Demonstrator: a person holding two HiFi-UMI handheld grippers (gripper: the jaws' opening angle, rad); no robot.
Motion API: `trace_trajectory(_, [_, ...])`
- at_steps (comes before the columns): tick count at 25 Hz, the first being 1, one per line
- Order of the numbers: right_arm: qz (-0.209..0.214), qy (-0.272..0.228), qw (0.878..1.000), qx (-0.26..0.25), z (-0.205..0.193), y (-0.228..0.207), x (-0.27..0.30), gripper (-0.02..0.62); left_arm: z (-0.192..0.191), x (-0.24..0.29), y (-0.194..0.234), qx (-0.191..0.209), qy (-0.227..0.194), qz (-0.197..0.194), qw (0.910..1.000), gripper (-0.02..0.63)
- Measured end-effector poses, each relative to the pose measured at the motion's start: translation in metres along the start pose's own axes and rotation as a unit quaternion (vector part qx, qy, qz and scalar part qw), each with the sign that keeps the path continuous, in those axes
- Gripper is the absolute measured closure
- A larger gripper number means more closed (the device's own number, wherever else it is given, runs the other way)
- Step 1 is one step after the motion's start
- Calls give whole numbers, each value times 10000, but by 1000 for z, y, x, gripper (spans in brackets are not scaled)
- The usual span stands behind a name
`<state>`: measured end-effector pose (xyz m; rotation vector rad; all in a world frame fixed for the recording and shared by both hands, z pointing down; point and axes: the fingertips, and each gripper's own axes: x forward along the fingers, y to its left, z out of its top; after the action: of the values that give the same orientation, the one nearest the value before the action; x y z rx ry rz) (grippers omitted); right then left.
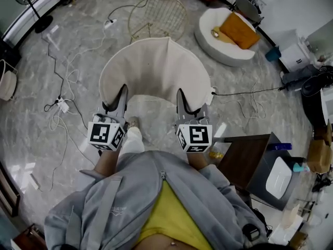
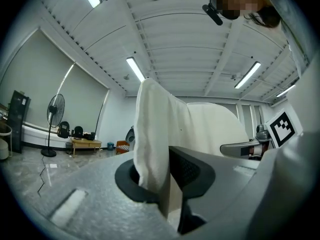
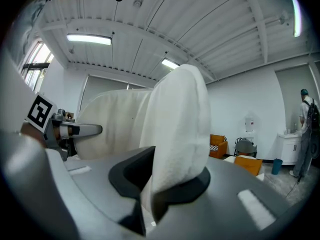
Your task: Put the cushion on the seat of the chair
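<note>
Both side edges of the cream cushion [image 1: 156,69] are pinched: the left gripper [image 1: 123,95] has narrow jaws clamped on its left edge, the right gripper [image 1: 180,99] on its right. It hangs over the marble floor [image 1: 31,139], with the gold wire chair [image 1: 157,17] beyond.

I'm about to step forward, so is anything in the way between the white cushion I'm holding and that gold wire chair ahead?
Nothing visible does. The white fabric cushion, clamped by the left gripper and right gripper, hangs directly before the gold wire chair. A white power strip with cables sits off to the left.
</note>
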<state>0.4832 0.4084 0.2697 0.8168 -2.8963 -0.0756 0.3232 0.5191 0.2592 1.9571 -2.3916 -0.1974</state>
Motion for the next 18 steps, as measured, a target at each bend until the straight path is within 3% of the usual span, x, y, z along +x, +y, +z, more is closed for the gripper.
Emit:
trace_trajectory(10, [-222, 84, 9997, 101, 12, -6, 161, 531, 6, 120, 120, 2, 124, -269, 9996, 540])
trace_trajectory(18, [-443, 195, 9987, 168, 5, -17, 227, 529, -5, 179, 163, -61, 249, -479, 9985, 540])
